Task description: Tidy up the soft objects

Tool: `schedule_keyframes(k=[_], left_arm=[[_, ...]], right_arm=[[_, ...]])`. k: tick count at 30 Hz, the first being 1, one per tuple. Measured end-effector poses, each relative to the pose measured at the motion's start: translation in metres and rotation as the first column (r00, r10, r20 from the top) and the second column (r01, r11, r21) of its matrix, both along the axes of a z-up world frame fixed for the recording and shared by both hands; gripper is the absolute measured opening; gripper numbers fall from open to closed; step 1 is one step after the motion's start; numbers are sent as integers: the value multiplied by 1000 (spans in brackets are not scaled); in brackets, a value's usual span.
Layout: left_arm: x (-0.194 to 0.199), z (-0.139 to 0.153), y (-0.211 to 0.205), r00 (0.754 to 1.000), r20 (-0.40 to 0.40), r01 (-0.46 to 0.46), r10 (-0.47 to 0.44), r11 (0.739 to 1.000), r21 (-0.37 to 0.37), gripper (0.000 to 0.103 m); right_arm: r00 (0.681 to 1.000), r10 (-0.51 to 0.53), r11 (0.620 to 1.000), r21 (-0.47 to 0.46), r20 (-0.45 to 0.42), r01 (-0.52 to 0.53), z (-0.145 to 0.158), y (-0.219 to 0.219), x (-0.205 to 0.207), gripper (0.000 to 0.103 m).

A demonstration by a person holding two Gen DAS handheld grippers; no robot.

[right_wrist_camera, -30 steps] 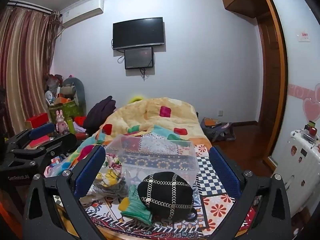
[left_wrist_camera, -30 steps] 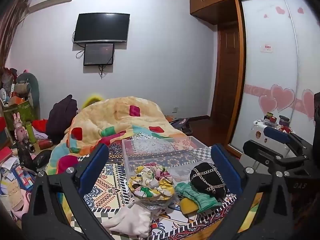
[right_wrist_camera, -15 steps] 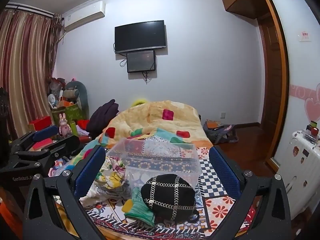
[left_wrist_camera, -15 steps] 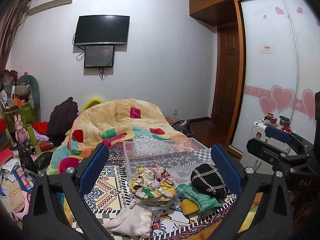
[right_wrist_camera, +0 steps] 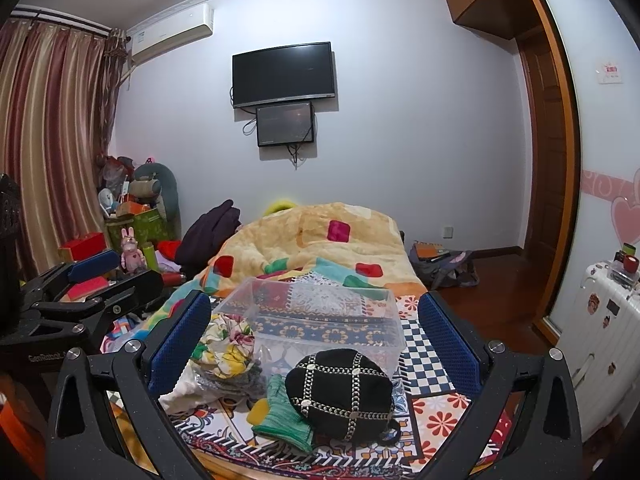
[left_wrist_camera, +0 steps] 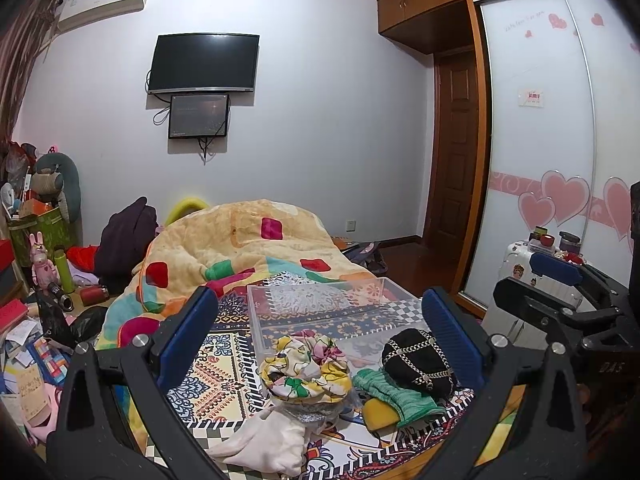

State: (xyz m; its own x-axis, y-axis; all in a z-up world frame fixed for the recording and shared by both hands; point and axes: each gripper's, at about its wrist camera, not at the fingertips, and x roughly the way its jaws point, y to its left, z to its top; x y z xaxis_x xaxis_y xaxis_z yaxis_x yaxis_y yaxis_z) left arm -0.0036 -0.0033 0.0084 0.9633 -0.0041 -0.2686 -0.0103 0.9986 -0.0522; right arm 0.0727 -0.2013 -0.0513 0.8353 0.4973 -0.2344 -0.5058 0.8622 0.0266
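Grippers, the left gripper point(left_wrist_camera: 320, 336) and right gripper point(right_wrist_camera: 314, 340), have risen slightly, both wide open and empty, with black cap point(right_wrist_camera: 342, 390), green glove point(right_wrist_camera: 284, 414) and floral cloth point(left_wrist_camera: 306, 366) lying just ahead before clear box point(right_wrist_camera: 320, 312), so sorting is unstarted.

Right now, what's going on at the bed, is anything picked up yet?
Nothing is picked up yet. Both the left hand-held gripper and the right hand-held gripper hover open over the foot of the bed. A black cap, a green glove, a floral cloth and a white cloth lie loose on the patterned blanket. The clear plastic box behind them holds none of them.
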Motion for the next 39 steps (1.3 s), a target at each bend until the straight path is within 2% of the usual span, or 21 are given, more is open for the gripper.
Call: schedule_keyframes(k=[39], left_arm=[[-1, -3, 1, 1000, 0, 3, -3, 1000, -1, 103]], right_arm=[[1000, 3, 1000, 8, 3, -3, 2, 0, -2, 103]])
